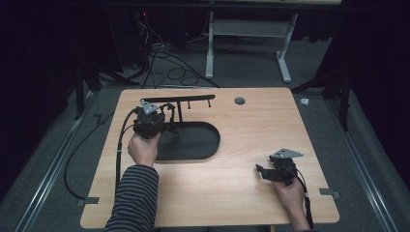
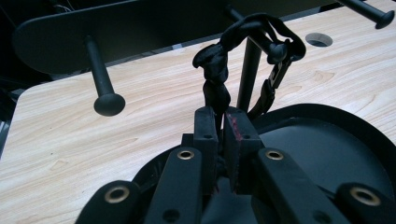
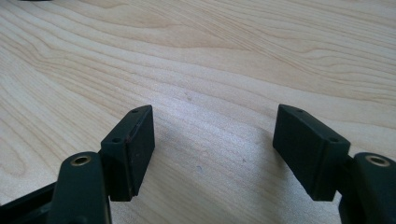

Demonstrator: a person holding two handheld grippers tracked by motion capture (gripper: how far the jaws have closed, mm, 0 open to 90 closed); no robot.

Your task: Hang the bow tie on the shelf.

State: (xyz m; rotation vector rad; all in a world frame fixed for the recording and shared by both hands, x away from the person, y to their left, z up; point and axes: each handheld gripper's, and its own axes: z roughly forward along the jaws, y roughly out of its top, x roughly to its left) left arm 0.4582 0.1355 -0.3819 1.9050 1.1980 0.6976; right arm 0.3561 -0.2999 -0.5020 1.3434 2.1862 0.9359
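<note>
My left gripper clamps the black strap looped over a rack peg; my right gripper hovers open above the tabletop.

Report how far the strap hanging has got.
Done: the black fabric strap is looped over a peg of the black metal rack. In hand: the left claw is shut on the strap. Left: releasing it. The right claw rests open over the wooden table.
</note>
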